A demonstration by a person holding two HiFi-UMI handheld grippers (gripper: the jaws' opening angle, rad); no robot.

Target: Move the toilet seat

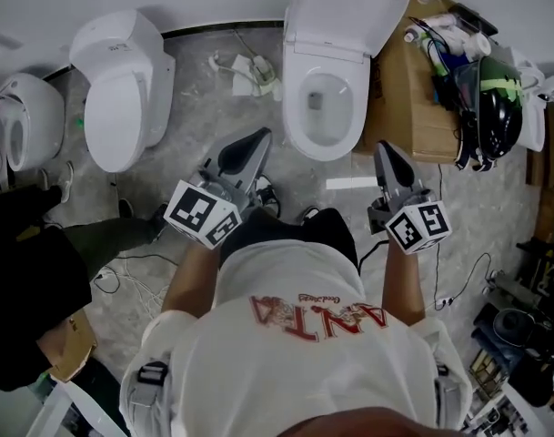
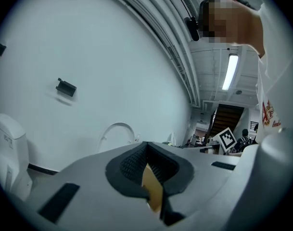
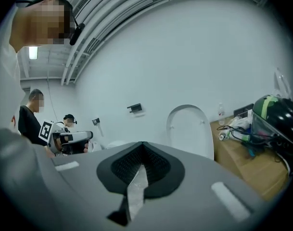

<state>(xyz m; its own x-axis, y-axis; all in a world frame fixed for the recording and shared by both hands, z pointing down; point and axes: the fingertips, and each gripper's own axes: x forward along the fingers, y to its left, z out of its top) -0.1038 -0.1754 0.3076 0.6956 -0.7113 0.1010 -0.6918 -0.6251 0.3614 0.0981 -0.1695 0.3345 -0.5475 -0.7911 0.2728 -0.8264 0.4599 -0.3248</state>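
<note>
A white toilet stands on the floor ahead of me, its lid raised against the wall and the bowl open. Whether the seat ring lies on the rim I cannot tell. My left gripper is shut and empty, held short of the bowl on its left. My right gripper is also shut and empty, short of the bowl on its right. The raised lid shows beyond the closed left gripper in the left gripper view. The right gripper view has the lid beyond the closed right gripper.
A second toilet with its lid down stands to the left, a third at the far left. A cardboard box right of the toilet carries a helmet, bottles and cables. Cables lie on the floor. Another person stands at left.
</note>
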